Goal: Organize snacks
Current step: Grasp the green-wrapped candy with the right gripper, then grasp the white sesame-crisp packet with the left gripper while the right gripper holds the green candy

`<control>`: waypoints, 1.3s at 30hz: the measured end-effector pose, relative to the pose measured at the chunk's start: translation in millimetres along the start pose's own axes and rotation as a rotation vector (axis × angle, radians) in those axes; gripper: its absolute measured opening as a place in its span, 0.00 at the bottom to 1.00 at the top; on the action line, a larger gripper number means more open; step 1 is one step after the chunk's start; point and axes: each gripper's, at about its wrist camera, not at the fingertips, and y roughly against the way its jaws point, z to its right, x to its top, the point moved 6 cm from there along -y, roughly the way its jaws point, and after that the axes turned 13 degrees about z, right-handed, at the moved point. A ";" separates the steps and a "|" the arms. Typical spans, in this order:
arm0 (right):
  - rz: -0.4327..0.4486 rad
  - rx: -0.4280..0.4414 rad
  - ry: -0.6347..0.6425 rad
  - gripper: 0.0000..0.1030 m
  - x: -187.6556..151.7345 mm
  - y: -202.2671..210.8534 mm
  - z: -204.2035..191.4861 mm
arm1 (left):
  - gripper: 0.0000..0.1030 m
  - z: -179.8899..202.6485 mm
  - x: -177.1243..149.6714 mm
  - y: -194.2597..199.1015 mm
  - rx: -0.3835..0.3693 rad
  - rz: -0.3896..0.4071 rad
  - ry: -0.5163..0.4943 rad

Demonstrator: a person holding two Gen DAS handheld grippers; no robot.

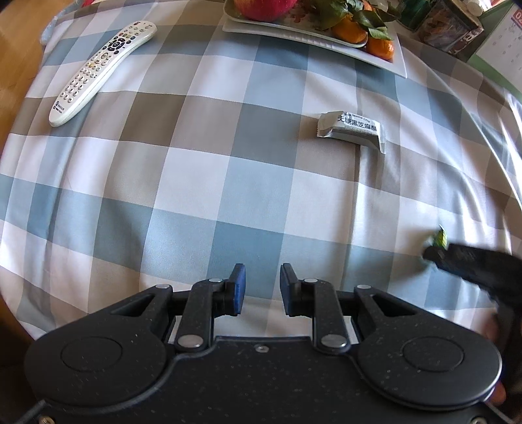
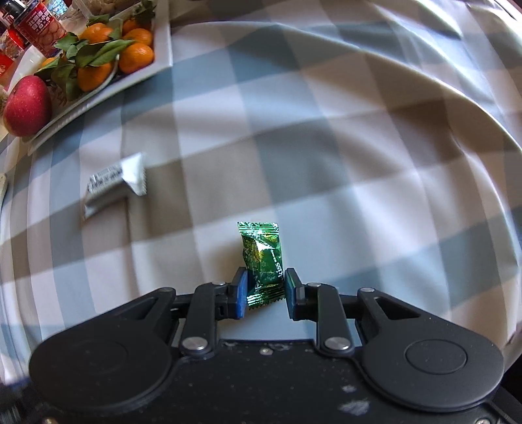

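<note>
A green foil candy packet [image 2: 262, 254] stands upright between my right gripper's [image 2: 265, 288] blue pads [image 2: 242, 292], which are shut on its lower half above the checked tablecloth. In the left wrist view that gripper [image 1: 437, 251] comes in blurred from the right edge, with the green packet [image 1: 440, 236] at its tip. A white snack bar wrapper [image 1: 352, 130] with black lettering lies flat on the cloth, to the left of the candy [image 2: 114, 182] in the right wrist view. My left gripper [image 1: 262, 287] points down over bare cloth, its jaws a little apart and holding nothing.
A white rectangular plate [image 1: 293, 34] at the far side holds leafy tangerines [image 2: 133, 52] and a red apple [image 2: 27, 106]. A white remote control [image 1: 101, 70] lies at the far left. Printed cans [image 2: 42, 22] and boxes [image 1: 450, 26] stand behind the plate. A pale curved edge [image 2: 456, 107] runs along the right.
</note>
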 end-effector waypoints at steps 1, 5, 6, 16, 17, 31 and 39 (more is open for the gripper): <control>0.001 0.010 -0.004 0.24 -4.7 3.6 7.0 | 0.32 0.7 -0.6 -1.8 0.004 -0.001 -0.003; 0.018 0.043 -0.009 0.24 -25.1 15.9 24.9 | 0.32 3.8 -2.7 -7.9 0.013 -0.004 -0.005; 0.023 0.054 -0.014 0.24 -30.7 21.3 30.2 | 0.32 4.7 -2.8 -8.9 0.014 -0.002 -0.006; 0.038 0.160 0.047 0.24 -34.3 55.3 19.6 | 0.32 11.6 -3.1 -20.9 0.024 0.114 -0.048; 0.044 0.162 0.048 0.24 -33.9 59.1 20.8 | 0.32 14.6 -3.4 -22.0 0.021 0.127 -0.063; 0.009 0.197 -0.035 0.24 -32.0 63.9 34.8 | 0.42 63.0 28.7 -30.9 0.016 0.273 -0.321; 0.029 0.194 -0.057 0.24 -28.8 63.5 37.9 | 0.51 85.9 56.4 -40.4 0.016 0.336 -0.551</control>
